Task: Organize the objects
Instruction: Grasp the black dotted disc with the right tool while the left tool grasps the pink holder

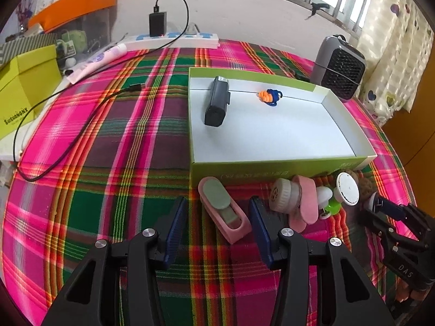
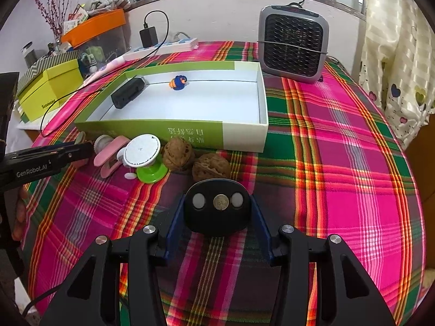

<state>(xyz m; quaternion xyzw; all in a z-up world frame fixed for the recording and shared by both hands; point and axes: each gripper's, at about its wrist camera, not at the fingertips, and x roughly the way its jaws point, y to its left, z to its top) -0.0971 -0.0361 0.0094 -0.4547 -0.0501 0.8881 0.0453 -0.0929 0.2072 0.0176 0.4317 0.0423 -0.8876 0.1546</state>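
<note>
My left gripper point(image 1: 218, 203) is open and straddles a pink case with a grey-green oval lid point(image 1: 231, 222) lying on the plaid cloth, with a gap on the left side. My right gripper point(image 2: 217, 199) is shut on a black rounded gadget point(image 2: 217, 224) with two white dots and a coin-like centre, low over the cloth. A shallow green-and-white box point(image 1: 272, 164) holds a black power bank point(image 1: 216, 103) and a small blue-and-orange toy point(image 1: 270, 96). In front of the box lie a pink clip with a white round part point(image 1: 284, 198), a white disc on a green base point(image 2: 142, 150) and two walnuts point(image 2: 178, 153).
A grey fan heater point(image 2: 293, 43) stands behind the box on the right. A black cable point(image 1: 81, 125) loops across the cloth's left side to a charger on a power strip point(image 1: 174, 39). A yellow-green box point(image 1: 24, 89) sits at the left edge.
</note>
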